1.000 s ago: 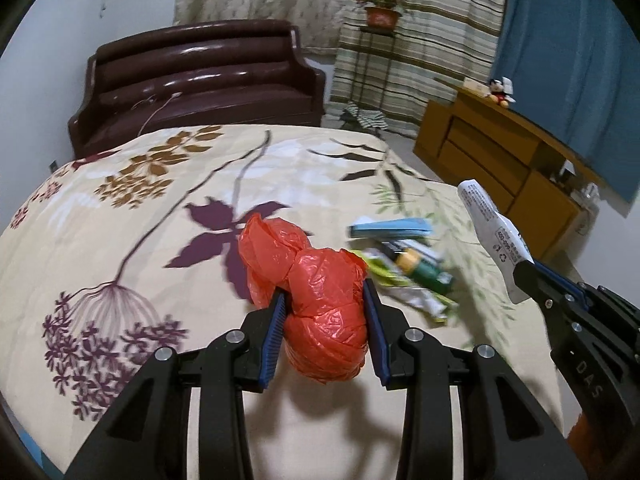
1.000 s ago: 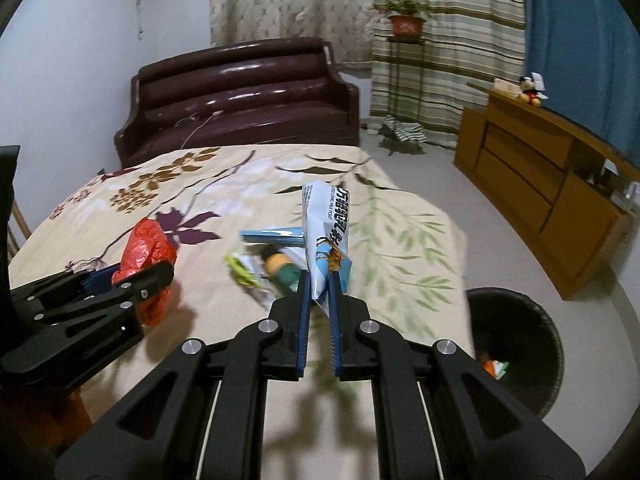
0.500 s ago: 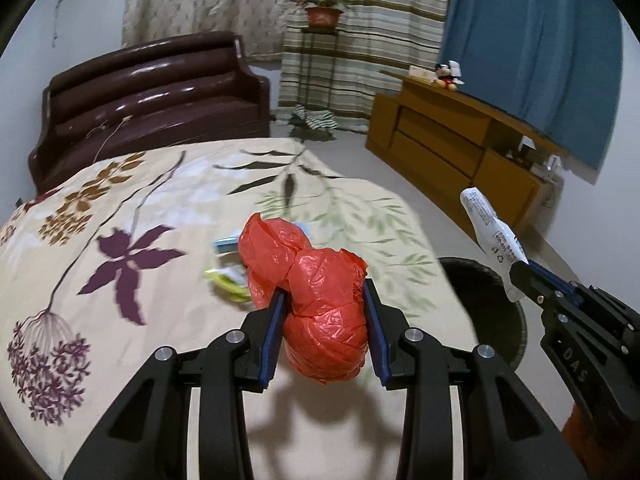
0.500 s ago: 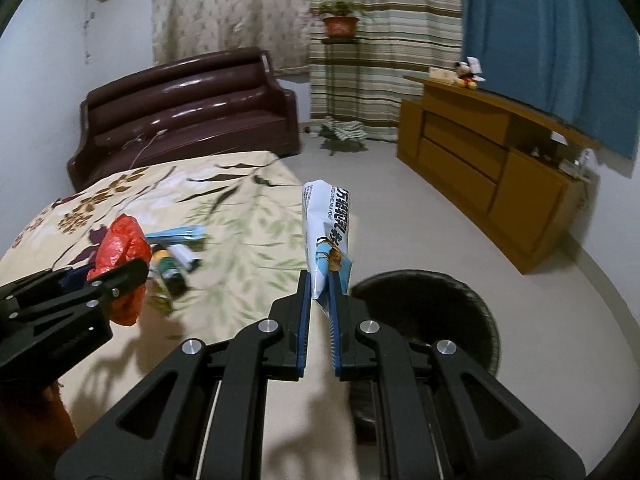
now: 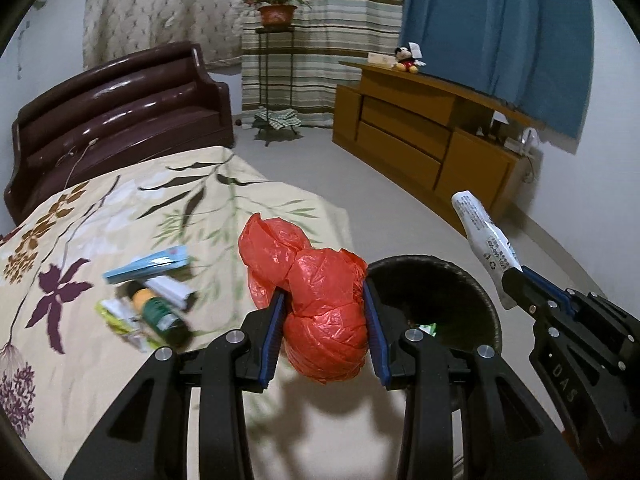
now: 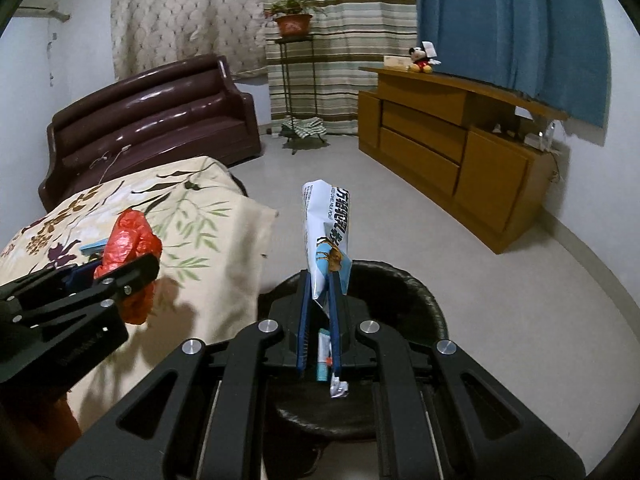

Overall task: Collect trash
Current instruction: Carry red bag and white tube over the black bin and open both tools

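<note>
Left wrist view: left hand-held gripper (image 5: 325,320) clamps one crumpled red bag (image 5: 320,304) above the bed (image 5: 120,216) edge, beside one black bin (image 5: 452,292). Right wrist view: right hand-held gripper (image 6: 319,312) pinches one white-and-blue wrapper (image 6: 326,232) over that bin (image 6: 420,292).

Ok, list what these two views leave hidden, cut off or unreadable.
- Left wrist view: the crumpled red plastic bag in the left gripper hides part of the round black bin.
- Left wrist view: the pile of small packages on the floral bedspread is motion-blurred, labels unreadable.
- Right wrist view: the right gripper and its white-and-blue wrapper cover the bin's contents.
</note>
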A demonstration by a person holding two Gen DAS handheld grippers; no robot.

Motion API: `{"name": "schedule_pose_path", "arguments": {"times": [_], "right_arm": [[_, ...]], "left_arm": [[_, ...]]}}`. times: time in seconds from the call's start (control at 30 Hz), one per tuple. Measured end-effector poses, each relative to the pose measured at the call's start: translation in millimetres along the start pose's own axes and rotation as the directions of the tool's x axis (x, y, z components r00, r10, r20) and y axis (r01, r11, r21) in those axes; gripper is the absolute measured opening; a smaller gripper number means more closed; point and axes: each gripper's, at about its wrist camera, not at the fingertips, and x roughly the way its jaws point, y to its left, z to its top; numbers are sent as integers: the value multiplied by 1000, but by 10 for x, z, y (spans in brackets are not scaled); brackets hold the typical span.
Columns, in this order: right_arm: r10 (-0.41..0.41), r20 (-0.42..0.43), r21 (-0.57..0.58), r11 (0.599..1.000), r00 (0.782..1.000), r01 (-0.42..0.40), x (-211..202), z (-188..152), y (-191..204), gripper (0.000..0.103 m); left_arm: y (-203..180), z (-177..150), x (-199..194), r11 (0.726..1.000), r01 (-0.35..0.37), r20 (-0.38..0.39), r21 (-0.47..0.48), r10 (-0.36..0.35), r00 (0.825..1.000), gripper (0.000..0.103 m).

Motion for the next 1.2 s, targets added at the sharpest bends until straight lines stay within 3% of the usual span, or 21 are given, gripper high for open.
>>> {"name": "schedule_pose_path", "arguments": {"times": [0.63,0.73,0.8,1.2], "right_arm": [[-20,-17,62,998,1000,21,260,-36,-405,10],[-16,-17,74,997,1000,17,278,-37,-435,13],[-16,-17,84,996,1000,18,282,-42,-453,20],[-19,-11,93,996,1000,20,260,-43,-478,22]], "left_arm": [[-484,108,425,997,-24,-44,70,27,999,39],[-488,110,470,998,-34,-62,60,38,997,46],[-489,115,471,998,-41,-61,53,44,997,56],[-453,109,452,998,-43,-58,40,45,997,61]]}}
